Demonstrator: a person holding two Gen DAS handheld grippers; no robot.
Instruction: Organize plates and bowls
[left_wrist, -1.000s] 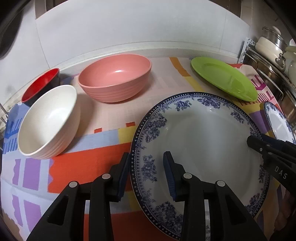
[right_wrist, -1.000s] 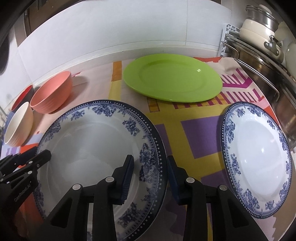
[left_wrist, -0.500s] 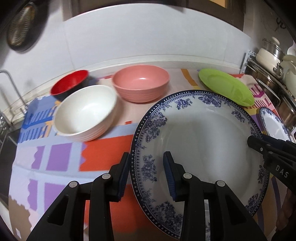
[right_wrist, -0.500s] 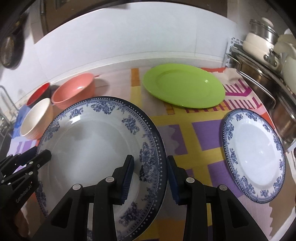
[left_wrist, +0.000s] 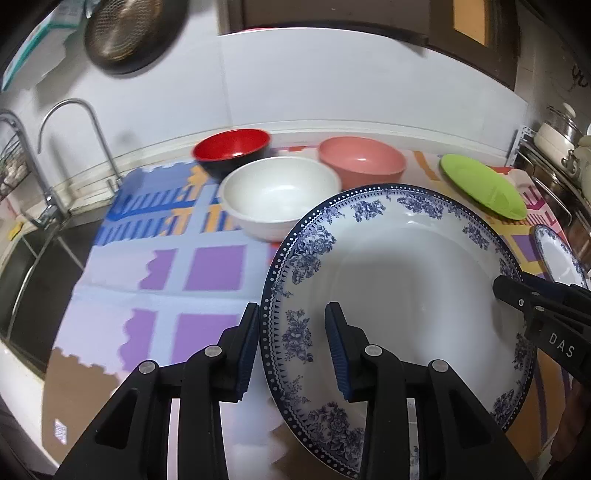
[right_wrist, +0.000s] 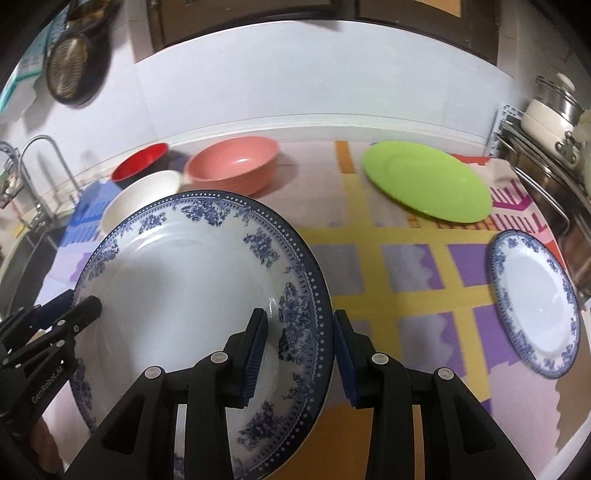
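Observation:
A large blue-and-white floral plate (left_wrist: 399, 280) (right_wrist: 184, 280) hangs above the counter, carried by both grippers. My left gripper (left_wrist: 291, 350) is shut on its left rim and my right gripper (right_wrist: 299, 354) is shut on its right rim; each shows at the far side of the other's view. Behind the plate stand a white bowl (left_wrist: 277, 195) (right_wrist: 136, 199), a pink bowl (left_wrist: 360, 166) (right_wrist: 232, 166) and a red-and-black bowl (left_wrist: 231, 149) (right_wrist: 138, 166). A green plate (left_wrist: 482, 188) (right_wrist: 424, 181) and a small blue-and-white plate (right_wrist: 535, 302) (left_wrist: 557, 254) lie on the patterned cloth to the right.
A sink with a curved tap (left_wrist: 70, 147) lies at the left end of the counter. A metal rack with pots (right_wrist: 546, 122) lines the right side. A pan (left_wrist: 125, 33) hangs on the white wall. The patchwork cloth (left_wrist: 177, 266) covers the counter.
Both grippers have lifted the large plate and carried it back from the wall and leftward; the bowls now look smaller and farther, and the sink and tap have come into view.

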